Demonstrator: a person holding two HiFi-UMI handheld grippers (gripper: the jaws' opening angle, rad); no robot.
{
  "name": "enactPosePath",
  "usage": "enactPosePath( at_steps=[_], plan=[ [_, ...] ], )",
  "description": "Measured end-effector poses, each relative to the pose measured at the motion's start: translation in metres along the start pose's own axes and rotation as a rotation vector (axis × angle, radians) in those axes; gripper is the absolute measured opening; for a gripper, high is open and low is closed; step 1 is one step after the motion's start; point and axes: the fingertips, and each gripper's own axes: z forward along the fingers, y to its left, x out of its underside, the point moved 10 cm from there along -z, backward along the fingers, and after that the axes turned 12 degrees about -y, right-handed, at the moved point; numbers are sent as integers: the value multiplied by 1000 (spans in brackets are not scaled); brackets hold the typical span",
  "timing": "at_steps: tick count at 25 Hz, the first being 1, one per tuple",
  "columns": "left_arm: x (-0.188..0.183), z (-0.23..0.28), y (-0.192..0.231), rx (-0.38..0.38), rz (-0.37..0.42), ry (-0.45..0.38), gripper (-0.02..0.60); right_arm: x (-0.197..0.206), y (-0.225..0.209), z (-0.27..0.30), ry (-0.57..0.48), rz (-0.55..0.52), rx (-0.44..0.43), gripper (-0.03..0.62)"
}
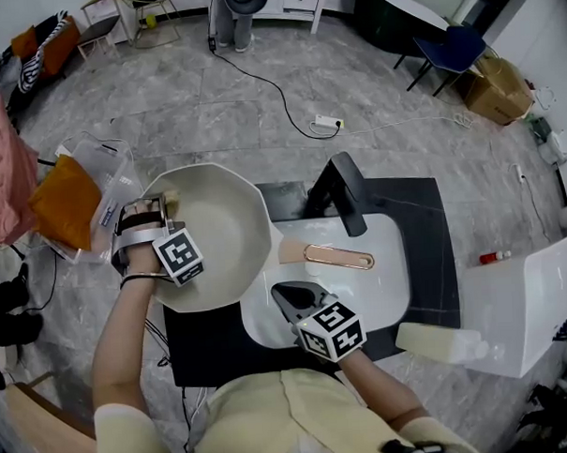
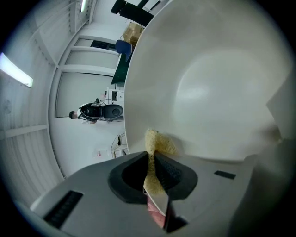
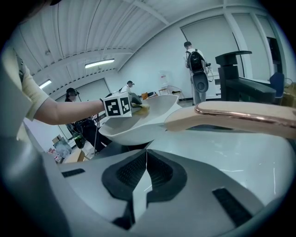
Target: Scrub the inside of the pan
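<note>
A cream pan [image 1: 223, 242] lies tilted over the left edge of the white sink [image 1: 398, 272]. Its copper-inlaid handle [image 1: 336, 256] points right. My left gripper [image 1: 163, 205] is at the pan's left rim, shut on a yellow sponge [image 2: 156, 147] that presses against the pan's inner wall [image 2: 208, 83]. My right gripper [image 1: 292, 296] hovers over the sink just below the handle, shut with nothing in it. In the right gripper view its jaws [image 3: 146, 159] are closed, with the pan [image 3: 148, 118], the handle [image 3: 240, 115] and the sponge [image 3: 141, 108] ahead.
A black faucet [image 1: 343, 190] rises behind the sink on a dark counter [image 1: 423, 205]. A white bottle [image 1: 439, 344] lies at the front right. A plastic bin with orange cloth [image 1: 71, 197] stands on the floor at left. A power strip and cable [image 1: 326, 123] lie beyond.
</note>
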Motion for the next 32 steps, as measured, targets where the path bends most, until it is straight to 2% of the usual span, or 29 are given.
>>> enactPosePath(
  at_steps=[7,14,18,24,29,32],
  plan=[
    [-8,9,8,-63,-26,-44,40,2,0,0,-1,10,8,15],
    [-10,12,15,-70,-171,-111,40,1,2,0,3,20,6,17],
    [-14,1,18,-43,-336,-209,40,2,2,1,8,18,7,16],
    [-12,-8,18,0,-563,-275,40,2,6,3,12,13,0,17],
    [-12,-7,13,135,-828,-290,40,1,7,3,13,10,-1,17],
    [-12,-1,11,231,-912,-258,40,1,6,2,14,9,0,17]
  ],
)
